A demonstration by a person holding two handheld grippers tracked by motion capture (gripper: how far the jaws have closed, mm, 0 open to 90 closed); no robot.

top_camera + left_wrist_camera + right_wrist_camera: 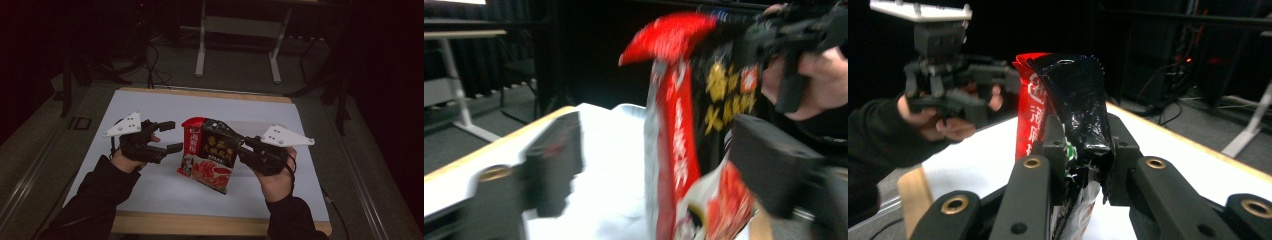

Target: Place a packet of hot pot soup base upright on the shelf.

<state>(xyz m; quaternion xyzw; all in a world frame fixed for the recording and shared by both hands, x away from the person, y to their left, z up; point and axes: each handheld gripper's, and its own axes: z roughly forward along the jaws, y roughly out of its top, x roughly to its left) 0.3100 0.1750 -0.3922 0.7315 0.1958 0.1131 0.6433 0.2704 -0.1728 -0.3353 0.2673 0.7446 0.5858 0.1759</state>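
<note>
A red and black snack bag [210, 155] hangs tilted above the white table mat [150, 105]. My right gripper [239, 145] is shut on the bag's right edge; in the right gripper view its jaws [1083, 145] pinch the crumpled black foil of the bag [1073, 90]. My left gripper [176, 136] stands open just left of the bag. In the left gripper view, its blurred black jaws [661, 165] stand wide apart with the bag's red side [679, 125] ahead between them, and the pads do not press it. The left gripper [998, 95] is also seen from the right gripper view.
The mat lies on a wooden table whose front edge [200, 224] runs along the bottom. Behind the table stands a white metal frame [201, 45] with cables [155, 70] on the dark floor. Bare mat lies in front of and beyond the bag.
</note>
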